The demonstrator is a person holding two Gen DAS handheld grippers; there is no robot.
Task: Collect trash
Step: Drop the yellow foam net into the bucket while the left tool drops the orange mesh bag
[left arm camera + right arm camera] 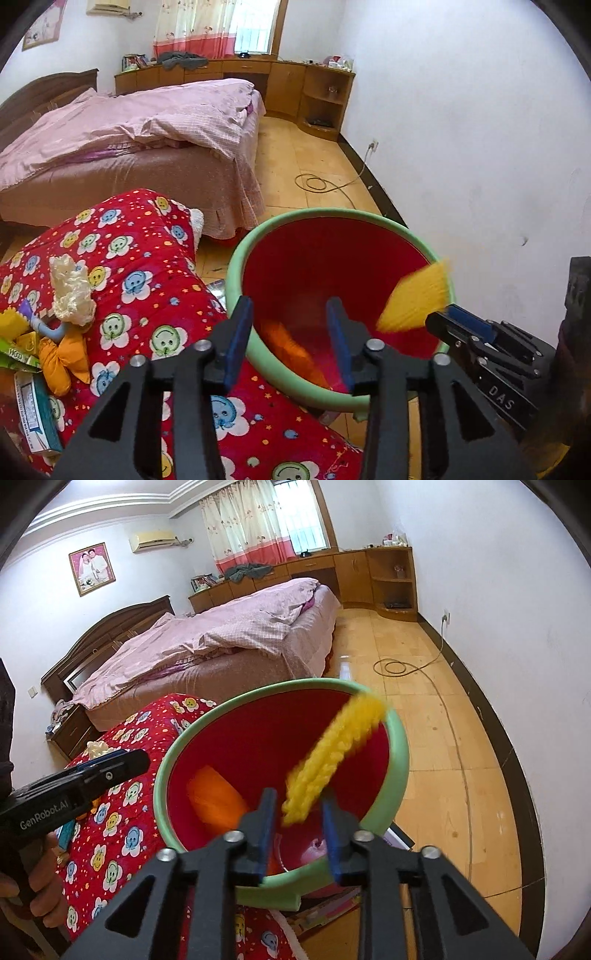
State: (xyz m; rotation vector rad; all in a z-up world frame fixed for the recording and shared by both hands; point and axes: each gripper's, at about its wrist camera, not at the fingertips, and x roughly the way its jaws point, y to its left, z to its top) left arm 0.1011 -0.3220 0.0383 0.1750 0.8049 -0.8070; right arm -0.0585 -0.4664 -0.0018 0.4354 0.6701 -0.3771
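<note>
Both grippers hover over the red bin [280, 738] with its green rim: the left gripper [291, 325] gapes with nothing between its pads, and the right gripper [299, 808] stands parted, the yellow knitted strip [332, 753] blurred above the bin, beside an orange bundle [218, 797] inside

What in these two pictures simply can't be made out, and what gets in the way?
- Yellow knitted piece, both views: motion-blurred, so whether the right gripper touches it is unclear.
- Bin bottom, both views: fingers hide part; the pale pink thing is unidentifiable.
- Boxes, left wrist view: cut off by the edge, print too small.
- Shelf items, right wrist view: too small.
</note>
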